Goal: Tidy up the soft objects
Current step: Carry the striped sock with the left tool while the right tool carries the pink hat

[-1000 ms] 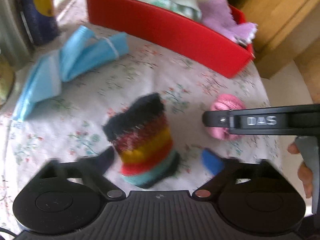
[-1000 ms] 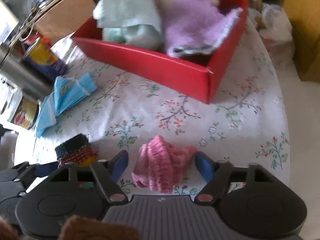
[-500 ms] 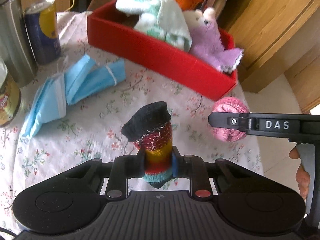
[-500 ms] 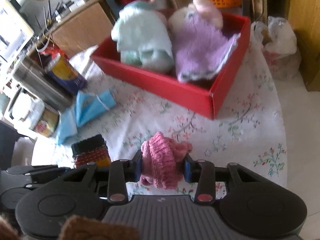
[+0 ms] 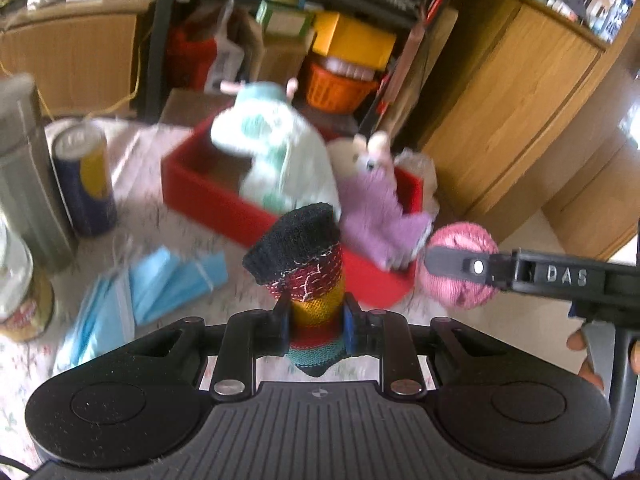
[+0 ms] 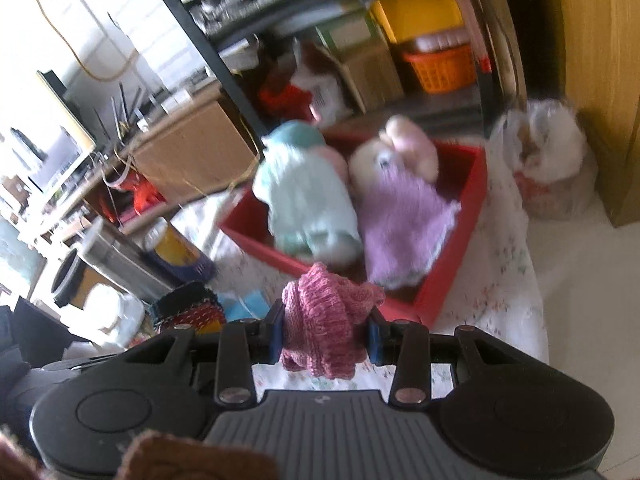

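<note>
My left gripper (image 5: 316, 326) is shut on a striped knit sock (image 5: 308, 264) with a black cuff, held upright above the floral tablecloth. My right gripper (image 6: 324, 334) is shut on a bunched pink knit piece (image 6: 324, 320), also lifted off the table. In the left wrist view the pink knit piece (image 5: 460, 264) and the right gripper's finger (image 5: 500, 268) show at the right. Ahead stands a red box (image 5: 208, 196) holding a mint plush toy (image 5: 280, 152) and a purple plush toy (image 5: 376, 208). The red box (image 6: 452, 264) lies just beyond the pink piece in the right wrist view.
Blue face masks (image 5: 152, 292) lie on the cloth at the left. A blue-and-yellow can (image 5: 84, 176), a steel flask (image 5: 24, 168) and a tin (image 5: 20, 304) stand along the left edge. Beyond the table are wooden cabinets (image 5: 500, 128), an orange basket (image 5: 340, 88) and a white bag (image 6: 548, 160).
Both grippers closed on their knit pieces and lifted them off the table. Both views tilted up, so the red box sits lower in the frames and the room behind shows.
</note>
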{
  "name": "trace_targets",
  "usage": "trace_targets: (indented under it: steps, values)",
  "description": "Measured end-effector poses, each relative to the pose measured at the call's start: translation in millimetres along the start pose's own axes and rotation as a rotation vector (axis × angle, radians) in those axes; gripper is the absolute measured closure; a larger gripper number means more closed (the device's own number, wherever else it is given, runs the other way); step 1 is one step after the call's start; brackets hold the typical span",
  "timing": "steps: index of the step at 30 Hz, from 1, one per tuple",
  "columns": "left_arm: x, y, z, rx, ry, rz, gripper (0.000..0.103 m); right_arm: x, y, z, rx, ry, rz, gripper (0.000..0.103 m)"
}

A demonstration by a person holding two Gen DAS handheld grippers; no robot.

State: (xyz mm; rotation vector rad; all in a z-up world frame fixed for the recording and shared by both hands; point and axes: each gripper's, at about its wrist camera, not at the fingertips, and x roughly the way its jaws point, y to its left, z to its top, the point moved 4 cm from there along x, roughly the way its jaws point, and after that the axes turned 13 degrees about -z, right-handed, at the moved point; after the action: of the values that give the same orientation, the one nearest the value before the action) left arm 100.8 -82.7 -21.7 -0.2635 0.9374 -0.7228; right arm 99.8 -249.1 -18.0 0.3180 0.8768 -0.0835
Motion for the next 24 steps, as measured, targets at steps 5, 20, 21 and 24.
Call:
trace_targets:
  steps: [5,20,21,24]
  values:
    - [-6,-5,24,-0.013,-0.067,-0.012,0.078,-10,5,11,-0.004,-0.041,0.008,0.093]
    - [-11,-15,76,0.005,-0.205,-0.013,0.077,-30,6,50,0.047,-0.159,0.022,0.093]
    - [-10,-14,78,0.004,-0.209,-0.009,0.077,-29,6,53,0.049,-0.164,0.020,0.093]
    - [-5,-10,84,0.004,-0.213,0.005,0.077,-26,7,58,0.055,-0.171,0.013,0.093]
